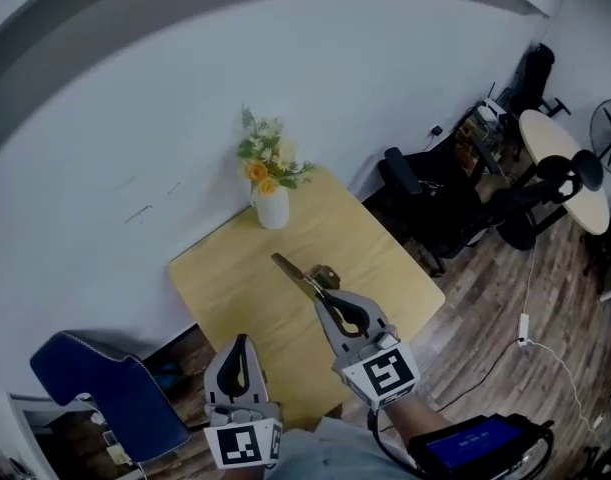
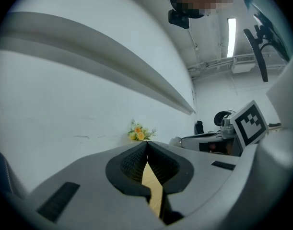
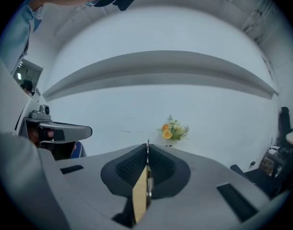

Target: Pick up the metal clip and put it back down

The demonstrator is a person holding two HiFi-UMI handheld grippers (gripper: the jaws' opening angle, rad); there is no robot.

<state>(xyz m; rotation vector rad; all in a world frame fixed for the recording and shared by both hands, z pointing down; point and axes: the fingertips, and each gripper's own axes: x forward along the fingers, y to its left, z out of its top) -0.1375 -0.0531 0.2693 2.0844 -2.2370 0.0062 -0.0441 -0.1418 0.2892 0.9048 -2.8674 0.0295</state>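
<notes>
The metal clip (image 1: 293,271) is a long, thin brassy piece held above the small yellow wooden table (image 1: 385,258). My right gripper (image 1: 318,293) is shut on its near end, and the rest sticks out toward the wall. In the right gripper view the clip (image 3: 148,182) shows as a thin metal edge pinched between the dark pads of the right gripper (image 3: 147,150). My left gripper (image 1: 240,340) hovers over the table's near left edge, shut, with nothing between its jaws. In the left gripper view the left gripper (image 2: 147,145) has its pads pressed together at the tips.
A white vase of yellow flowers (image 1: 271,203) stands at the table's far edge against the white wall. A blue chair (image 1: 95,383) sits to the left. Black office chairs (image 1: 435,198) and a round table (image 1: 565,168) crowd the right on the wooden floor.
</notes>
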